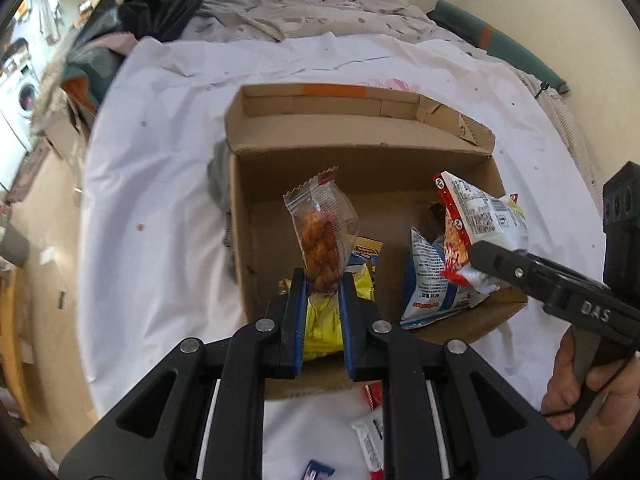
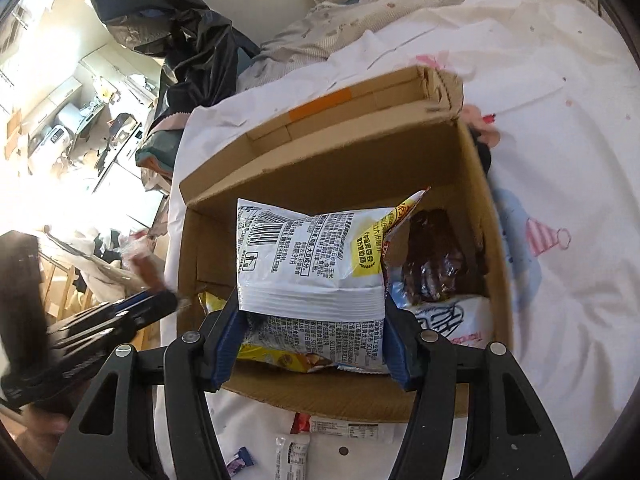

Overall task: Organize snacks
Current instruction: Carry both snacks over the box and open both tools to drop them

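**Snack sorting: two packets held over carton**

Left gripper (image 1: 323, 280): fingers clamped on the lower end of a clear fried-snack packet (image 1: 322, 224), upright above the cardboard box (image 1: 360, 168).
Right gripper (image 2: 312, 312): fingers pinching a white chip bag (image 2: 308, 256) over the box interior.
Risk: the glossy, puffed bag may slip out and land on the white sheet (image 1: 160, 200) outside the box.

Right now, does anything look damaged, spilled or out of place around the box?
Yes. The box has a torn, ragged far-right corner. A few packets lie on the sheet in front of the box, not in it. Nothing looks spilled.
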{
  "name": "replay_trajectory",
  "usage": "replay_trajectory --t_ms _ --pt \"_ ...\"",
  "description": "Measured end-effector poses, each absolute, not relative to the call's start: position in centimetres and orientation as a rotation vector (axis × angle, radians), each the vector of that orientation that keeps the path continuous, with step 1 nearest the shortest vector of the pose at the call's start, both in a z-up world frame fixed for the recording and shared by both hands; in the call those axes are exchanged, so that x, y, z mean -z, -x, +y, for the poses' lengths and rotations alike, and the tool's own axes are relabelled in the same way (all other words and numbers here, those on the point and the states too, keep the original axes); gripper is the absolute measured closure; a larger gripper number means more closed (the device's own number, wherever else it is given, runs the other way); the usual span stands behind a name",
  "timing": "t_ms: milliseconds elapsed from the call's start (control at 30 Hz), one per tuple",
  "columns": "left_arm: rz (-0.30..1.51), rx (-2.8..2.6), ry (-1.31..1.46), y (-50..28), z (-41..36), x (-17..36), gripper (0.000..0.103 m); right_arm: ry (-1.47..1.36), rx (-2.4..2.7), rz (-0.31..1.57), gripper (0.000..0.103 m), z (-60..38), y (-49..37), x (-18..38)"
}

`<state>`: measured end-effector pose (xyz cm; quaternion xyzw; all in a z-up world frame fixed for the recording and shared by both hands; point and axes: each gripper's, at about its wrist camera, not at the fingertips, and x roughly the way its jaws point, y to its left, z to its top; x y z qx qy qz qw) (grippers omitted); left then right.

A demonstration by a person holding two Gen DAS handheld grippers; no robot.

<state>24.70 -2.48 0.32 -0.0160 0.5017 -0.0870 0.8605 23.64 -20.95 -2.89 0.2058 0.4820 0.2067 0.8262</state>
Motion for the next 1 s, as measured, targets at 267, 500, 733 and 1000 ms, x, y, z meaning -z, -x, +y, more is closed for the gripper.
replay_trajectory --t_ms 267,500,733,1000 --pt "1.094 0.164 0.065 -25.5 -1.9 0.8 0.091 -0.369 -0.464 1.03 0.04 -19.5 -23.4 3.3" --pt "1.116 0.177 0.061 -25.7 -2.1 1.4 0.09 -0.386 -0.473 1.043 0.039 -19.5 -23.6 3.6" --pt "1.105 0.18 0.068 -25.4 -2.2 1.1 0.09 -0.42 -0.502 1.062 0.031 -19.5 -23.7 3.8" --pt "1.096 0.186 0.056 -24.9 -2.6 1.1 0.034 -0.484 -0.481 1.065 0.011 -20.6 -23.9 3.9"
